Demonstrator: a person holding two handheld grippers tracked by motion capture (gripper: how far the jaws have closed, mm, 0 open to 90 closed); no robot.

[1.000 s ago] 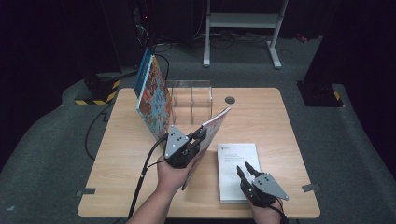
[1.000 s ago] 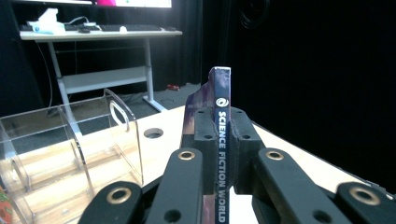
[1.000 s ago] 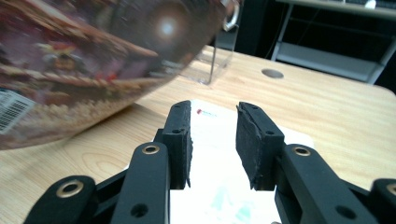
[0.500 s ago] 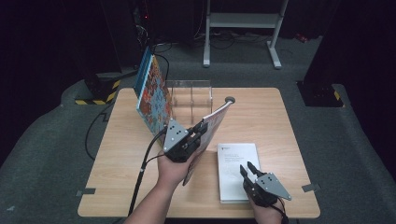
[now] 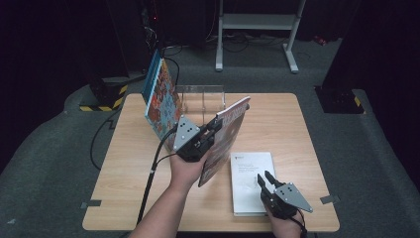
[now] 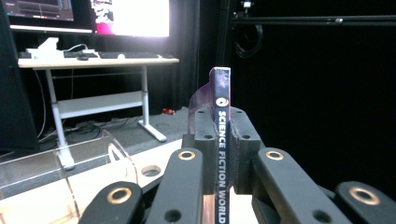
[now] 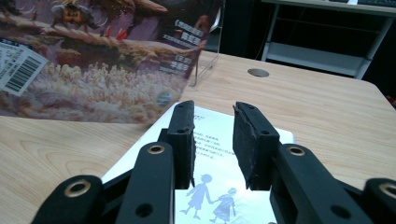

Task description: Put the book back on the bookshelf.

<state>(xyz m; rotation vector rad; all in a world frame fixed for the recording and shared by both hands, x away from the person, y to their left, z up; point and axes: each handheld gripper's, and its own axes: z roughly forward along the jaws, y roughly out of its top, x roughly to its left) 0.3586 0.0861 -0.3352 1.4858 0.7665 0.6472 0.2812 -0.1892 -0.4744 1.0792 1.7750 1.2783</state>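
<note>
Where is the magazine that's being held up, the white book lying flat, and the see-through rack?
magazine (image 5: 228, 141), high view, on its cover, right of the jaws that clamp it.
white book (image 5: 250, 171), high view, on the bare middle of its cover.
see-through rack (image 5: 200, 96), high view, on its clear dividers.

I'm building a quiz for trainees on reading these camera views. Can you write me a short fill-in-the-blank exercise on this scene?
1. The left tool is shut on the spine of a magazine whose spine reads SCIENCE FICTION ____.
2. The right tool hovers open over a ____ booklet lying flat on the table.
3. The colourful book already stands in the clear ____ rack.
4. The booklet's cover shows two small figures holding ____.

Missing words: WORLD; white; acrylic; hands
</note>
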